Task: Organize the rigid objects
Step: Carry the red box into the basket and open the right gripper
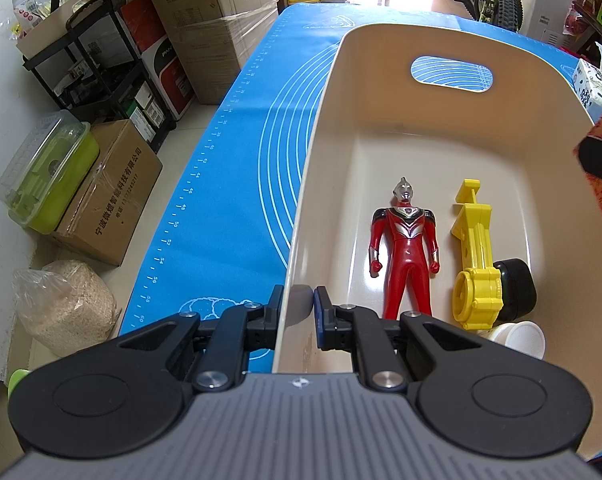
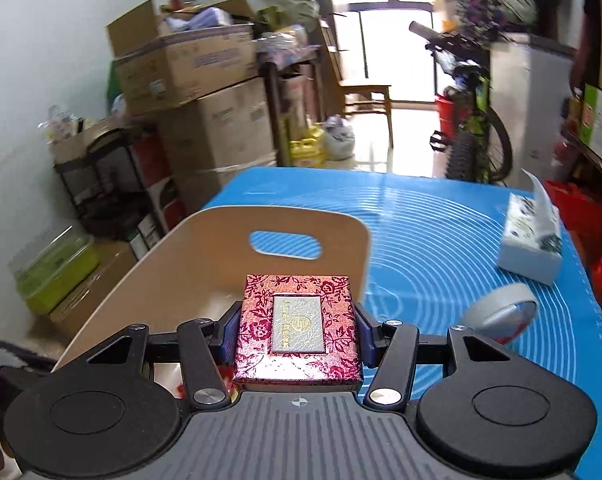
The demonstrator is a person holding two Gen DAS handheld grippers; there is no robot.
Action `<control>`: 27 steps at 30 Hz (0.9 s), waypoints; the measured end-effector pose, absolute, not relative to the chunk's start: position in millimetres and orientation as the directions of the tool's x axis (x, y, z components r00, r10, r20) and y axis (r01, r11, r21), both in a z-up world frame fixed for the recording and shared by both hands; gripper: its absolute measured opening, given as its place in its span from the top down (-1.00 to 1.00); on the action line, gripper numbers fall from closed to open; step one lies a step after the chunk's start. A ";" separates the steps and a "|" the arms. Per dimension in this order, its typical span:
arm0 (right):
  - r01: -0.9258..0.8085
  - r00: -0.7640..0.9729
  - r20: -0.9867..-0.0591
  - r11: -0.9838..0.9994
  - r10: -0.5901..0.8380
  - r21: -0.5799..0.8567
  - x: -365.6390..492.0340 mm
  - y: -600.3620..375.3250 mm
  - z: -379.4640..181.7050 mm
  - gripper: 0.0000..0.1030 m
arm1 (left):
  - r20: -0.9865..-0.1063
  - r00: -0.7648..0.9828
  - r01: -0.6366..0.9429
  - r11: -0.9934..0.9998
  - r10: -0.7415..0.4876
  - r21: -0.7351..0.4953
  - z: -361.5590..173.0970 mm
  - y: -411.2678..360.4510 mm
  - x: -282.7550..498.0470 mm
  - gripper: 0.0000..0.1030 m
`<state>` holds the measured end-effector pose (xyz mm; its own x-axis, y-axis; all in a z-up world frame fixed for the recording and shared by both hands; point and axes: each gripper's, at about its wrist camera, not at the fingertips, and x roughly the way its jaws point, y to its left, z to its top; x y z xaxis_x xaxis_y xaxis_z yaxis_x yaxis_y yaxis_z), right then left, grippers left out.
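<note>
My left claw [image 1: 297, 304] pinches the bin [image 1: 441, 40] wall steady while my right claw [image 2: 297, 330], clamped on the brocade box [image 2: 299, 328] above the rim, next needs lowering inside beside the red figure [image 1: 404, 248].

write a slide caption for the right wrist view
Right gripper holds a red floral box above the cream bin on the blue mat.
</note>
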<state>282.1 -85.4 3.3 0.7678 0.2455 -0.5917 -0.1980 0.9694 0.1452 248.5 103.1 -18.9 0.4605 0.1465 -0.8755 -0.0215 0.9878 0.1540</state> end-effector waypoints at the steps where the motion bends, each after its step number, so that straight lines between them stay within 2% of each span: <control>1: -0.207 0.763 -0.594 0.967 0.255 0.149 281.7 -81.8 3.2 -0.15 | -0.875 0.461 -0.021 0.988 0.147 0.154 -18.9 103.0 248.6 0.68; 9: -0.278 0.740 -0.600 0.950 0.306 0.142 273.7 -60.1 1.0 -0.15 | -0.875 0.461 -0.022 0.988 0.148 0.155 -19.0 102.9 248.6 0.68; 19: -0.359 0.612 -0.714 0.924 0.340 0.132 272.8 -34.1 -26.5 -0.15 | -0.875 0.460 -0.021 0.987 0.149 0.157 -17.7 103.9 250.8 0.68; 25: -0.374 0.572 -0.749 0.919 0.333 0.123 274.6 -29.7 -31.1 -0.15 | -0.874 0.462 -0.018 0.987 0.149 0.159 -17.0 103.9 252.3 0.68; 27: -0.370 0.574 -0.746 0.920 0.338 0.133 273.8 -32.3 -28.2 -0.25 | -0.875 0.461 -0.019 0.987 0.149 0.158 -17.5 104.0 252.3 0.68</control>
